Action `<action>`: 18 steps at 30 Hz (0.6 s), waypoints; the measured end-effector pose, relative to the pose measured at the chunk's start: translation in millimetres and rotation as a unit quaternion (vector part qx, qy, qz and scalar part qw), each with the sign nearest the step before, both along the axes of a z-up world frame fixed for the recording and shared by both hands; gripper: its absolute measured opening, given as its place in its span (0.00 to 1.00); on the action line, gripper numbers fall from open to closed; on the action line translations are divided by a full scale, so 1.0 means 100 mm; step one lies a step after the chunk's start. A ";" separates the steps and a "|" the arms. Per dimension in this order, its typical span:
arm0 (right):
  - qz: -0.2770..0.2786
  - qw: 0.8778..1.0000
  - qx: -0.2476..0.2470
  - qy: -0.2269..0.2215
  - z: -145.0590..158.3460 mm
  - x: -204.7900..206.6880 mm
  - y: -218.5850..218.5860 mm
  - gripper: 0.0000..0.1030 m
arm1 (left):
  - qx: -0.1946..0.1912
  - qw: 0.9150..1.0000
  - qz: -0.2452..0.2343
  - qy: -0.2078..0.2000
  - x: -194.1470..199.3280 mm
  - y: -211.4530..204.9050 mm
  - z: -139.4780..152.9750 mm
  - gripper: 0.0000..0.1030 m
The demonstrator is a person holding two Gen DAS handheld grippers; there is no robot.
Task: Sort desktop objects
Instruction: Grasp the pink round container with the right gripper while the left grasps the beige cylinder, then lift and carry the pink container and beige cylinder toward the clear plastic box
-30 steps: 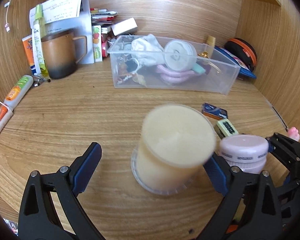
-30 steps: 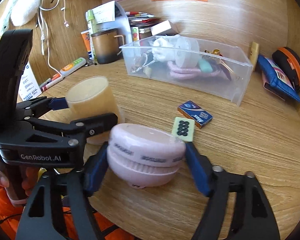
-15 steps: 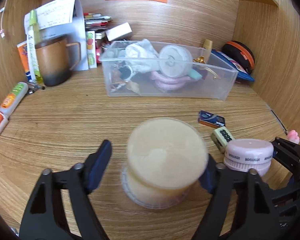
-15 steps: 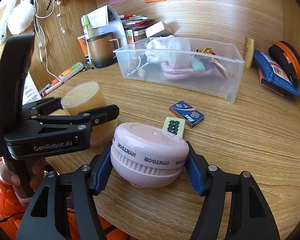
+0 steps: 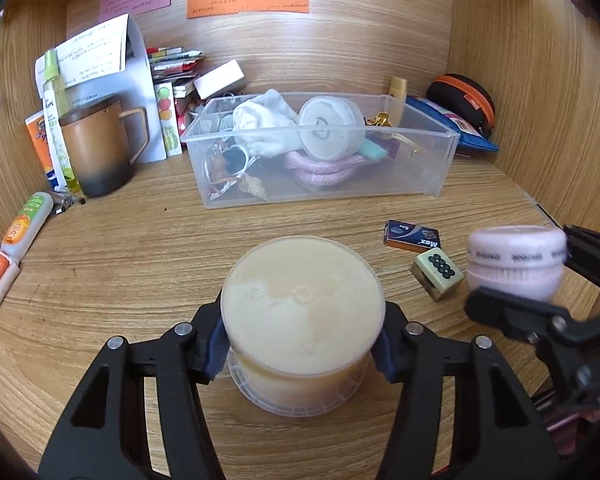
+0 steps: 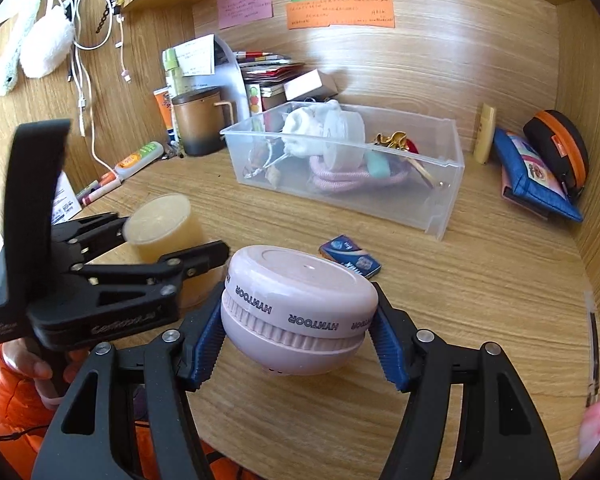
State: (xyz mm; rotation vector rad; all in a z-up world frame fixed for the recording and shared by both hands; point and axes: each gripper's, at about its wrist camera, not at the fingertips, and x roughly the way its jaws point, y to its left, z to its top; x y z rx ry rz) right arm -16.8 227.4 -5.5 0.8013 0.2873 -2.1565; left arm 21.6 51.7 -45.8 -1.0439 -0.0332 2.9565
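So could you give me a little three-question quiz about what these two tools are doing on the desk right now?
1. True or false: the left tool is shut on the round cream-coloured plastic jar.
2. What does the right tool hold? A) green mahjong tile B) round pink plastic HYNTOOR case C) small blue Max box
3. Fill in: the coiled pink rope lies inside the clear plastic ____.

Key: 1 true; 2 B; 3 bin.
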 end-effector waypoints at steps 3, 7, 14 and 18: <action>-0.004 1.000 -0.003 -0.013 0.00 -0.10 0.00 0.60 | -0.004 1.000 -0.004 0.007 0.01 0.01 0.05 0.55; -0.009 1.000 -0.014 -0.017 0.05 -0.20 0.01 0.60 | -0.008 1.000 -0.004 0.012 -0.02 -0.01 0.12 0.55; -0.018 0.999 -0.027 -0.009 0.23 -0.38 0.01 0.60 | -0.001 1.000 -0.008 0.024 -0.09 -0.09 0.28 0.55; -0.018 0.999 -0.032 -0.001 0.33 -0.46 -0.01 0.60 | 0.008 1.000 -0.010 0.027 -0.12 -0.15 0.38 0.56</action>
